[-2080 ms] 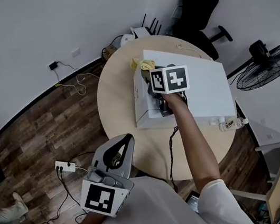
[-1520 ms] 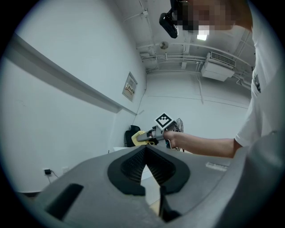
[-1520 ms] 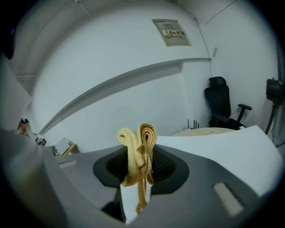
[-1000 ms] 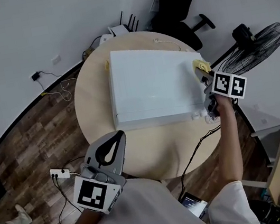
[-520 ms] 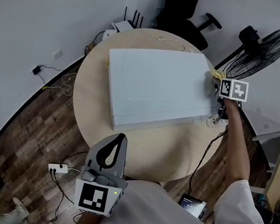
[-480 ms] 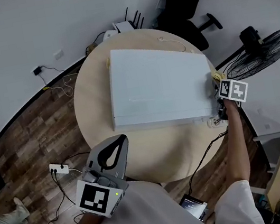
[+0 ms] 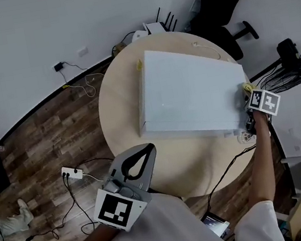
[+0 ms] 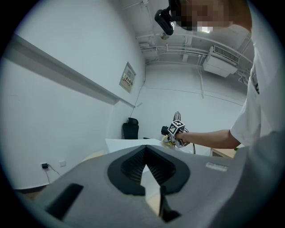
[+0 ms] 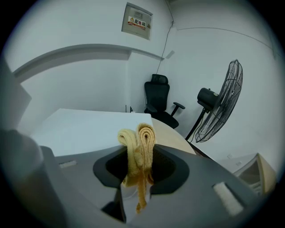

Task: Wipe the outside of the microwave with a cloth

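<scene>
Left gripper [image 8: 145,149] sits close to the body, fingers closed tip to tip on nothing, well apart from the work. Past it is the round beige table [image 7: 120,111] with the white microwave [image 7: 191,89] on it, long axis roughly left-right across the person, slightly skewed. Right gripper [image 9: 140,152] is at the microwave's right-hand end, arm stretched out, fingers clamped on a folded yellow cloth [image 9: 141,133] whose fold sticks up past the tips. Head view puts the cloth at the upper edge of that right end, touching or just beside it; contact can't be told. In the right gripper view the microwave's top spreads left of the cloth and the table rim shows to its right, so the casing lies left of the fingers. Judgement: the right side panel is the step in hand, and the next stroke probably runs down or along it, right hand only. Risk: a cable [image 7: 223,173] and a small item [image 7: 246,136] at the table edge lie near the gripper. Casing looks smooth and flat, so the cloth should slide easily. Room beyond: wood floor [image 7: 44,141], power strip [image 7: 71,173], black office chair [image 9: 159,99], standing fan [image 9: 222,100], white walls.
</scene>
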Available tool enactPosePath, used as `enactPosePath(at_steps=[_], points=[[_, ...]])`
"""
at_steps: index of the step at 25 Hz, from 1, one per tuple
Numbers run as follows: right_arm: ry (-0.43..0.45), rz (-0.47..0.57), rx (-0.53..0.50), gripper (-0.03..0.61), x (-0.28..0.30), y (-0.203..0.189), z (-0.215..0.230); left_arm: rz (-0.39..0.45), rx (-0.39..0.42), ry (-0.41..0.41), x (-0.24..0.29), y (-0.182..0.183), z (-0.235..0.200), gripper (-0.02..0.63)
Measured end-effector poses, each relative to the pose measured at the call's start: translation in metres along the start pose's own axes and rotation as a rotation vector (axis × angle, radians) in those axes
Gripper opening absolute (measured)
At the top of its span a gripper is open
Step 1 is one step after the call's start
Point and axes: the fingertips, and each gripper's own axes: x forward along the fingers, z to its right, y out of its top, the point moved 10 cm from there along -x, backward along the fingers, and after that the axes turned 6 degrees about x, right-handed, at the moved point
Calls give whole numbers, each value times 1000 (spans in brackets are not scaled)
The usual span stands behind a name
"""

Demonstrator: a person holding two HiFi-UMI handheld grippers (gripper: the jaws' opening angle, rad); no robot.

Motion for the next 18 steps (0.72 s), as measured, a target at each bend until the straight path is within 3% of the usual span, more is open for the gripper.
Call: enactPosePath(at_steps=[18], points=[[124,18,-11,124,-14,-13,-111,43,-2,6,-48,1,-18,-8]])
